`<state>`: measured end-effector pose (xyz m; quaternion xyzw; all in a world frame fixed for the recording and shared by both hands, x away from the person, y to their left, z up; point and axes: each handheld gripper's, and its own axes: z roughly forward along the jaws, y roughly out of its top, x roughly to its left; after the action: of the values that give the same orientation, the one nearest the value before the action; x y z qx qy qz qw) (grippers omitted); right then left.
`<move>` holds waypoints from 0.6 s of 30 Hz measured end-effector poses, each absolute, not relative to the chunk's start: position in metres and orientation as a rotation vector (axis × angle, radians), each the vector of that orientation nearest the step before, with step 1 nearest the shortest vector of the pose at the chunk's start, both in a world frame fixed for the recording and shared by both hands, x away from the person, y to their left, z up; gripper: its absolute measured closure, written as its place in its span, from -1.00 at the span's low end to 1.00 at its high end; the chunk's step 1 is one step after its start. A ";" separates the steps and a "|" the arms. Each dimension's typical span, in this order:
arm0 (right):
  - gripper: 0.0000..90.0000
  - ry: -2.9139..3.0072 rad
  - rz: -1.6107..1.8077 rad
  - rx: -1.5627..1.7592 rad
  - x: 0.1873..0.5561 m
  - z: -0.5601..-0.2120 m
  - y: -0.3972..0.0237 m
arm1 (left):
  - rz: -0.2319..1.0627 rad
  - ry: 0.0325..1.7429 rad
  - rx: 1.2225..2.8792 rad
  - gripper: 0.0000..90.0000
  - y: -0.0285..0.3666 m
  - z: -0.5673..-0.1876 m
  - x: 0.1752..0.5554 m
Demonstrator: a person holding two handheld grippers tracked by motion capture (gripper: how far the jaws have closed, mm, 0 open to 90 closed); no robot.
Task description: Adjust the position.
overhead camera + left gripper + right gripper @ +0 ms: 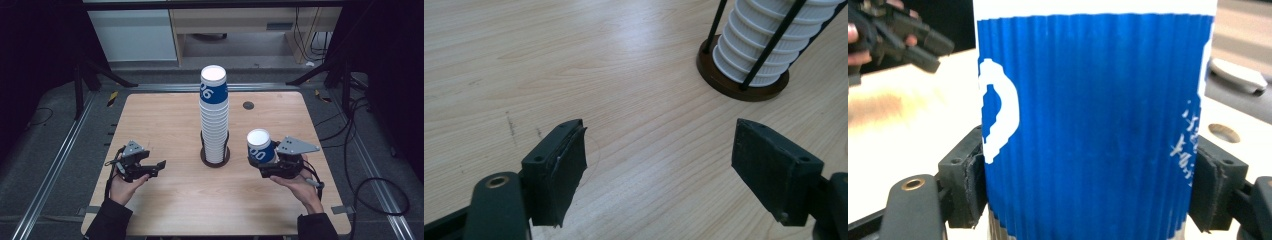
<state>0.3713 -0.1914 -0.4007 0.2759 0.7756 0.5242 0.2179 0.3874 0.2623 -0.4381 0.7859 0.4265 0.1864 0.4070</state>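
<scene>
A tall stack of upside-down white ribbed paper cups [214, 117] stands in a dark round holder [215, 159] at the table's middle; the top cup wears a blue sleeve. The stack's base [758, 55] and the holder's black rods lie ahead and to the right in the left gripper view. My right gripper [263, 162] is shut on a single blue-sleeved cup [260, 146], held upside down right of the stack; its blue ribbed wall [1093, 125] sits between both pads. My left gripper [159, 166] is open and holds nothing, low over the wood left of the stack [659, 165].
The wooden table [165, 115] has a small dark round hole [248, 105] at the back right. Metal rails and cables run along the floor on both sides. In the right gripper view, the other hand and its gripper [903, 42] are at the upper left.
</scene>
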 end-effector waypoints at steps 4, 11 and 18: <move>-0.55 2.192 1.428 0.744 0.372 -0.409 -0.185 | 0.464 1.047 1.992 -0.53 0.258 -0.436 0.385; -0.55 2.248 1.396 0.697 0.373 -0.416 -0.174 | 0.425 0.995 2.020 -0.55 0.249 -0.433 0.383; -0.55 2.302 1.372 0.636 0.374 -0.422 -0.158 | 0.399 0.928 2.037 -0.57 0.237 -0.426 0.379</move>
<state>0.3741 -0.1580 -0.4220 0.2266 0.8201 0.4888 0.1927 0.3788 0.2370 -0.4261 0.8130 0.3703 0.1592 0.4202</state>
